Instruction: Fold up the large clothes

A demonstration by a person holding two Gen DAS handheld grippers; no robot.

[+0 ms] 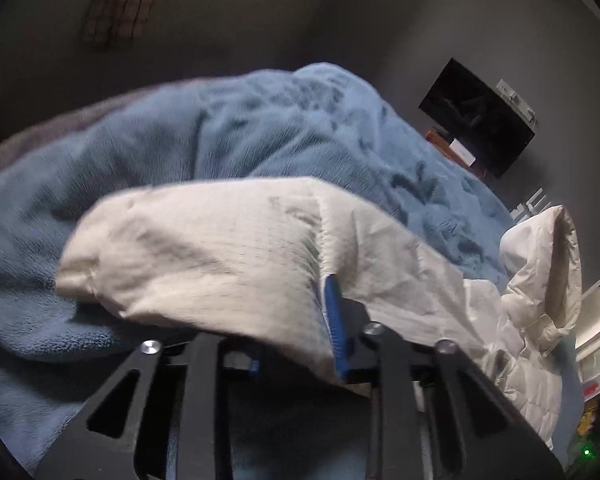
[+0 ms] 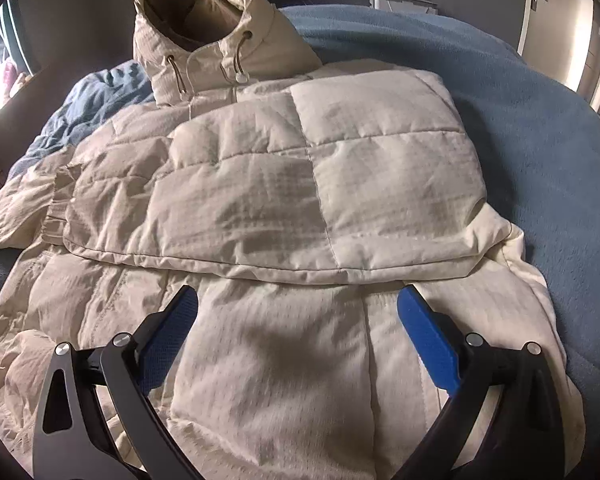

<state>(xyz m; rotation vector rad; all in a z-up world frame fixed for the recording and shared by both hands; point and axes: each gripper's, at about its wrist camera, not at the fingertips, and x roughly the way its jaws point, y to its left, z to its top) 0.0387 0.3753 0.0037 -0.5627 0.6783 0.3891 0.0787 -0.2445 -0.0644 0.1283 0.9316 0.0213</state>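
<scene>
A: What's the surface & room looking like?
B: Cream hooded puffer jacket (image 2: 260, 184) is lying on a blue fleece blanket (image 2: 540, 160) over a bed, grey walls (image 1: 260, 32) behind, dark TV (image 1: 476, 116) on the wall.
A: Tools?
B: Left tool (image 1: 320, 320) is clamping a jacket sleeve (image 1: 204, 248); right tool (image 2: 298, 336) is hovering w/ jaws apart over the jacket's lower part.

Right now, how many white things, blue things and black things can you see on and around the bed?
White: 1, the jacket
Blue: 1, the blanket
Black: 1, the TV on the wall
Total: 3
</scene>
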